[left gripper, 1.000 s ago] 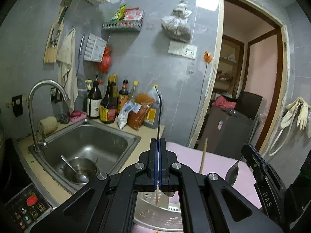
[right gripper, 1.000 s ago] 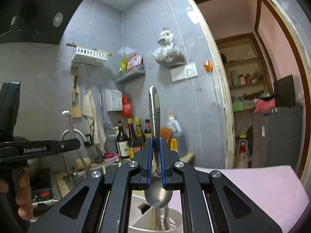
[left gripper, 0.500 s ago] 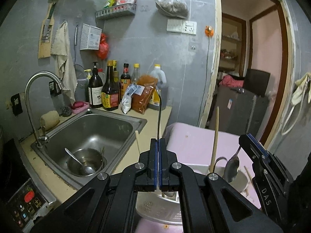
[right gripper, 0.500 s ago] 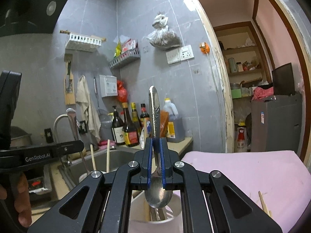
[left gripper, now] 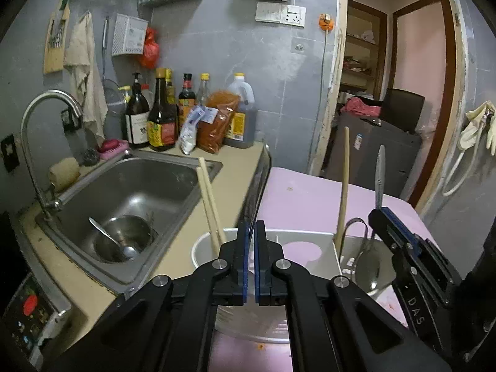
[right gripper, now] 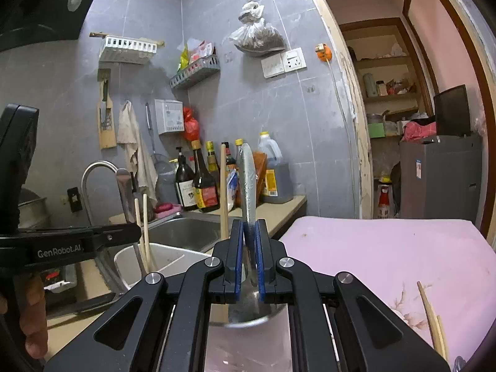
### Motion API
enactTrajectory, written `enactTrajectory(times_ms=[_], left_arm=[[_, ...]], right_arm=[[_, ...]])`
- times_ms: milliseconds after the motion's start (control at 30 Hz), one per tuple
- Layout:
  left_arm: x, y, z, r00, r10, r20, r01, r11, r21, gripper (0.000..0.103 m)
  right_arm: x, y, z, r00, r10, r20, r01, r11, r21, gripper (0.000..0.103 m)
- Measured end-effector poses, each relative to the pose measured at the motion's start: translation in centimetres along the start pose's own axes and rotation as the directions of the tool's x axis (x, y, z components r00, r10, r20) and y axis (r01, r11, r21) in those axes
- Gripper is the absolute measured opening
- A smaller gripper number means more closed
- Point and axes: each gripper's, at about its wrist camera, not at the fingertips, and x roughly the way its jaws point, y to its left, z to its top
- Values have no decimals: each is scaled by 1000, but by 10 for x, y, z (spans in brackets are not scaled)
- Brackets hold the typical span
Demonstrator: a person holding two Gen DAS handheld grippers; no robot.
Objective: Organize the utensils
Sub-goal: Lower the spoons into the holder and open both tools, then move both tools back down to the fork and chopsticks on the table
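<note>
My right gripper (right gripper: 249, 226) is shut on a metal spoon (right gripper: 249, 183), handle up. Its bowl (left gripper: 367, 266) hangs inside the right compartment of the white utensil holder (left gripper: 305, 234), beside a wooden handle (left gripper: 343, 186) and a metal loop. My left gripper (left gripper: 251, 228) is shut just above the holder's middle. In the right wrist view a flat metal utensil handle (right gripper: 125, 189) rises from its fingers and reaches down into the holder (right gripper: 167, 251); the left wrist view barely shows it. Two wooden chopsticks (left gripper: 210, 204) lean in the holder's round left compartment.
The holder stands on a pink cloth (left gripper: 310, 195) beside the counter. A steel sink (left gripper: 161, 183) holds a metal bowl with a spoon (left gripper: 121, 238); the tap (left gripper: 46, 108) arches over it. Bottles (left gripper: 161, 114) line the wall. Loose chopsticks (right gripper: 431, 316) lie on the cloth.
Both grippers have come down toward the holder. The spoon's bowl now sits lower, inside the right compartment, and the holder's rim and chopsticks have come into view.
</note>
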Motion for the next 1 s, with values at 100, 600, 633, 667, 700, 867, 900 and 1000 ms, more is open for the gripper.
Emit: enactTrajectory(times_ms=[100,600,633,667,700,867,900,1000], left_arm=[[-1,1,-1,1000,-31,-3,31,999,-13,1],[-13,-5,2,994,-109,25,110,993,-34,6],[-14,-6,2,993,-113,36,114,993,-37,8],[-16,-7,3,992,-114,45,116,992,-41,10],[-18,-7,3,991,-119,56,122,991,-46,14],[-28,-13,6,983,-148,107,156,986,-65,25],[-30,-15,6,981,-152,122,161,985,-63,26],[-39,-22,8,971,-165,173,178,982,-63,38]], right_arm=[[-1,-1,-3,1000,0,-16,0,1000,-2,6],[-10,-5,-3,999,11,-33,-11,1000,3,12],[-12,-5,-1,1000,9,-27,-9,1000,3,16],[-14,-6,1,1000,5,-21,-5,1000,2,20],[-16,-7,2,1000,5,-16,-5,1000,1,21],[-35,-14,17,999,-18,30,18,1000,2,28],[-39,-16,20,999,-24,41,24,1000,3,31],[-58,-22,31,994,-52,93,52,999,0,50]])
